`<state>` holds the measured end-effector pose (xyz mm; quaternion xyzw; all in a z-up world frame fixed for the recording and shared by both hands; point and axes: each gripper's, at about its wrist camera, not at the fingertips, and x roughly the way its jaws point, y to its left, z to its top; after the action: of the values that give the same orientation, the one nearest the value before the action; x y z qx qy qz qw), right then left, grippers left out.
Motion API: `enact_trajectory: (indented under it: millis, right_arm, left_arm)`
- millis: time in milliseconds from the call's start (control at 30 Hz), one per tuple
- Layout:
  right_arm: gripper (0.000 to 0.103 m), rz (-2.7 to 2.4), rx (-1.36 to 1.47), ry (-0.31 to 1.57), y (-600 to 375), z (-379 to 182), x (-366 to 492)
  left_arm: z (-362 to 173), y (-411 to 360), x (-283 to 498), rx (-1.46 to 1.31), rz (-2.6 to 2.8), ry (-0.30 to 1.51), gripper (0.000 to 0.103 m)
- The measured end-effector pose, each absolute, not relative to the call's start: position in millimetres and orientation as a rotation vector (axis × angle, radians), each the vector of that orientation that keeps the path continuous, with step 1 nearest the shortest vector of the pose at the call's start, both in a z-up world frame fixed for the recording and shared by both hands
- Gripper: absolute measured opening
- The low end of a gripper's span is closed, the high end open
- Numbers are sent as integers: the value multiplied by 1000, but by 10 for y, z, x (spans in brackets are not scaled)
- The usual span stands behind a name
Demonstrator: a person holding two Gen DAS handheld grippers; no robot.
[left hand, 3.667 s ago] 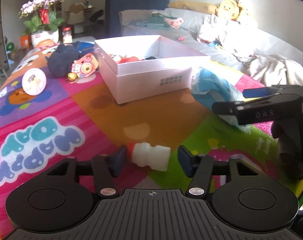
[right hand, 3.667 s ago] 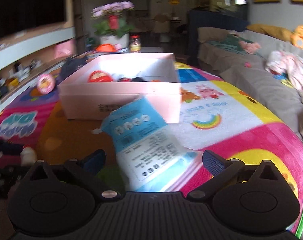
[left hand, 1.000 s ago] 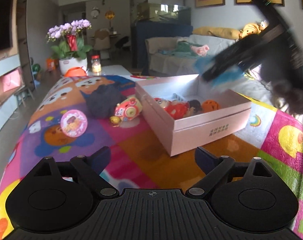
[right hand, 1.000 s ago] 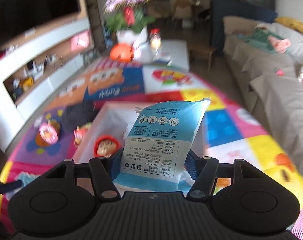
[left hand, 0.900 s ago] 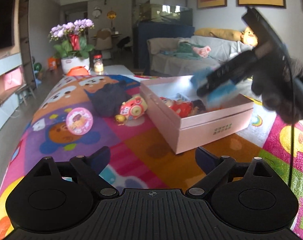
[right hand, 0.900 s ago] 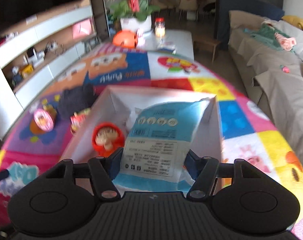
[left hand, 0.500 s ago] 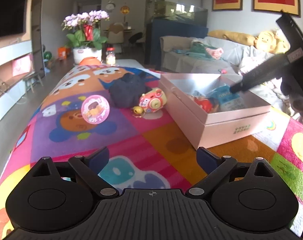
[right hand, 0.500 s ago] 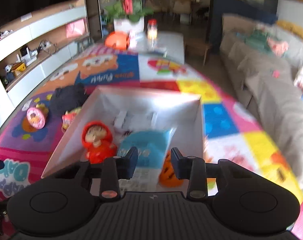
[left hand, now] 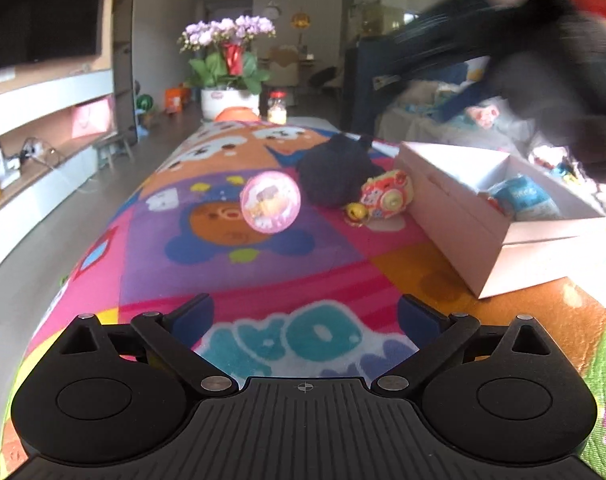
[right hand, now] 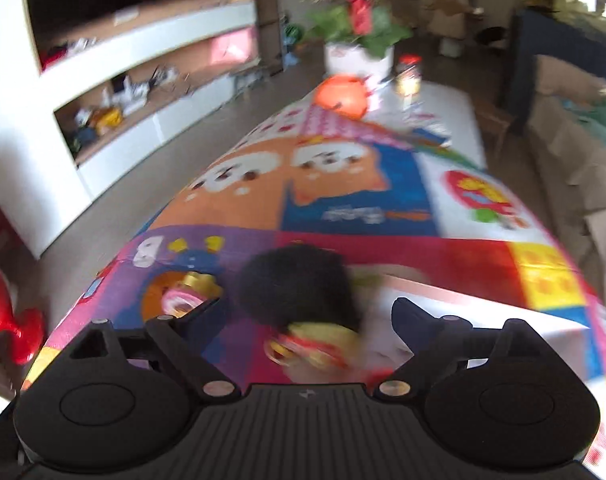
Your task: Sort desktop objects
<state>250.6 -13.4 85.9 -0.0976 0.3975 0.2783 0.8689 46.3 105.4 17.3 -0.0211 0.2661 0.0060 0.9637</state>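
Two claws stood wide and empty over the colourful surface (left hand: 263, 272): the left claw (left hand: 305, 314) hung low above the printed cloth with nothing between its fingers, while the right claw (right hand: 303, 312), its jaws just having opened, showed blurred above a dark plush lump (right hand: 299, 288) and a red-and-yellow toy camera (right hand: 311, 348). From the left wrist view, a pink round disc (left hand: 270, 208) stood near the dark plush, the toy camera lay just beside the pink box (left hand: 483, 240), and a blue packet (left hand: 523, 200) lay inside that box.
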Motion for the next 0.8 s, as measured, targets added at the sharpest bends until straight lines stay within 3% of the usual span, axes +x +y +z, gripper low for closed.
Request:
enact_trajectory:
  millis: [167, 233, 433, 667, 800]
  right_arm:
    - [91, 527, -357, 882, 517, 446, 2813]
    - [83, 483, -394, 897, 587, 293, 2889]
    - [77, 605, -211, 1052, 211, 413, 2700]
    - [77, 731, -65, 762, -761, 1359, 1745]
    - [77, 685, -101, 693, -1316, 1458, 1258]
  left_arm:
    - [155, 1059, 454, -44, -2, 537, 101]
    - [154, 1083, 453, -60, -1, 538, 101]
    - [155, 1127, 448, -92, -4, 529, 101]
    - [165, 1035, 440, -40, -1, 527, 102]
    - [163, 953, 453, 15, 3, 538, 102]
